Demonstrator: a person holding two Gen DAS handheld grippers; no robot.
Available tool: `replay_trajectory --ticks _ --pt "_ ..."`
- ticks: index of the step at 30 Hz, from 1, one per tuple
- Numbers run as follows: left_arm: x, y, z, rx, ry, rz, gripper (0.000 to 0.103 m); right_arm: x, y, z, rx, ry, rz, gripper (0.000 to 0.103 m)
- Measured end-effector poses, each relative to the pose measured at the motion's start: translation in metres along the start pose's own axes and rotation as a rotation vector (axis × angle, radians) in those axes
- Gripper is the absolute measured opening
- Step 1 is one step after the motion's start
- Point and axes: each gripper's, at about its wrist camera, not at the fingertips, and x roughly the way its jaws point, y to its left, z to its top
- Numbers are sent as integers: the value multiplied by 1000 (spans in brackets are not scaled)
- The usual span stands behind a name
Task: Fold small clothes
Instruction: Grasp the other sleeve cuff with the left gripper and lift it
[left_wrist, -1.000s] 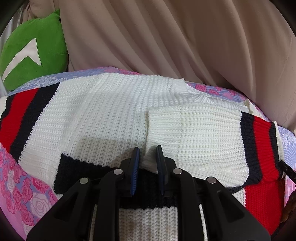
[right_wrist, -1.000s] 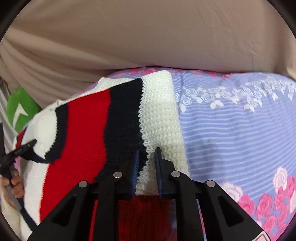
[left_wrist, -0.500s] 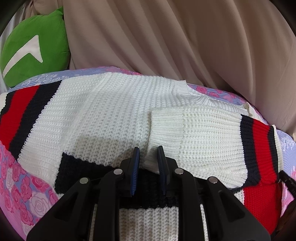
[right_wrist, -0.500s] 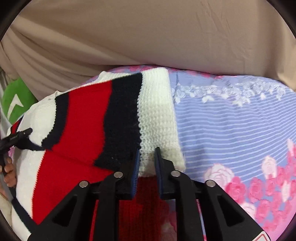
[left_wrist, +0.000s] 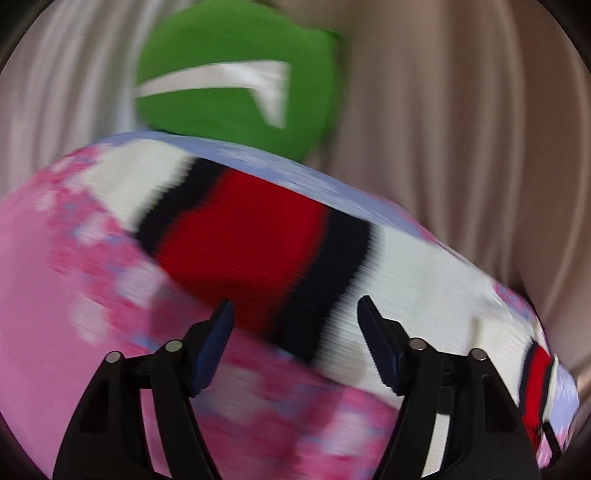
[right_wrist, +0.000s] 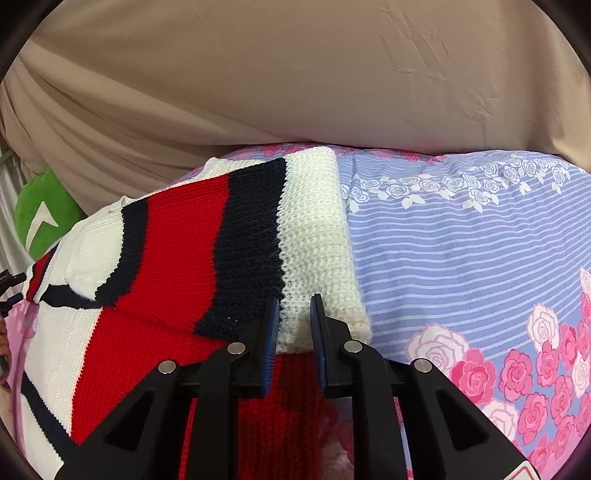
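A beige curtain (right_wrist: 295, 74) fills the upper frame above a floral bed sheet (right_wrist: 461, 251). The striped sweater (right_wrist: 177, 251) lies centre-left. The right claw (right_wrist: 293, 332) pinches its white cuff; the left claw (left_wrist: 295, 332) is spread wide over a blurred sleeve. A green cushion (left_wrist: 236, 85) sits upper left.

Ahead of the right hand-held gripper (right_wrist: 291, 328), black with blue pads, lies a knit sweater (right_wrist: 177, 251) banded white, navy and red. Right of it the bedsheet (right_wrist: 461, 258) is lilac-striped with pink and white roses. The far cushion (left_wrist: 236, 88) is green with a white mark, against a beige curtain (right_wrist: 295, 74).
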Motion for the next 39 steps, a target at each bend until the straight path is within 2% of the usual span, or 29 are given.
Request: replay_trajectory --ticks 2,4,8,9,11,12,13,14,15,18,20,22,25,27,28,30,32,33,34,35,37,39 --pt "4 55 29 -105 -4 67 70 0 1 0 -2 0 0 15" --pt "12 98 50 -211 8 100 70 0 1 0 -3 0 3 16" --pt "36 167 74 -409 46 92 70 0 1 -1 -2 -2 10 18" --pt "41 176 76 -439 49 72 69 0 2 -1 -2 -3 10 19" --pt "48 182 77 -452 50 52 61 1 3 -1 -5 -2 8 20" --pt "49 179 78 -430 39 59 47 0 3 -1 -6 -1 8 20" --pt "53 173 81 -403 47 49 19 0 3 -1 -6 -1 8 20" --pt "57 166 82 -385 62 48 7 0 2 0 -6 -1 8 20" --pt "53 158 83 -372 50 65 5 0 2 0 -7 -1 9 20" --pt "20 109 94 -261 -80 53 4 -1 2 0 -9 0 7 20" --pt "-15 51 97 -141 -146 -15 4 -1 2 0 -11 0 4 20" --pt "-50 -20 90 3 -186 -122 4 -1 1 1 -12 1 4 20" --pt "-99 -134 51 235 -228 -257 4 -1 2 1 -10 0 7 21" --pt "-113 -204 13 355 -192 -351 4 0 2 0 -10 0 11 22" --pt "-112 -241 -11 416 -147 -391 5 -1 2 0 -9 -2 18 23" --pt "-94 -305 -69 519 -45 -415 8 -2 3 0 -12 -5 35 32" --pt "-68 -345 -121 598 43 -409 21 -3 4 0 -20 -10 49 38" --pt "-51 -359 -151 635 89 -389 39 -3 5 0 -21 -12 54 41" --pt "-36 -364 -173 656 128 -379 47 -4 5 0 -22 -15 60 42" --pt "-27 -367 -196 675 163 -374 47 -4 5 0 -20 -17 67 44" --pt "-13 -361 -218 706 195 -364 47 -6 3 0 -12 -22 81 45" --pt "-24 -345 -222 719 150 -371 50 -8 1 -1 -5 -27 91 46"
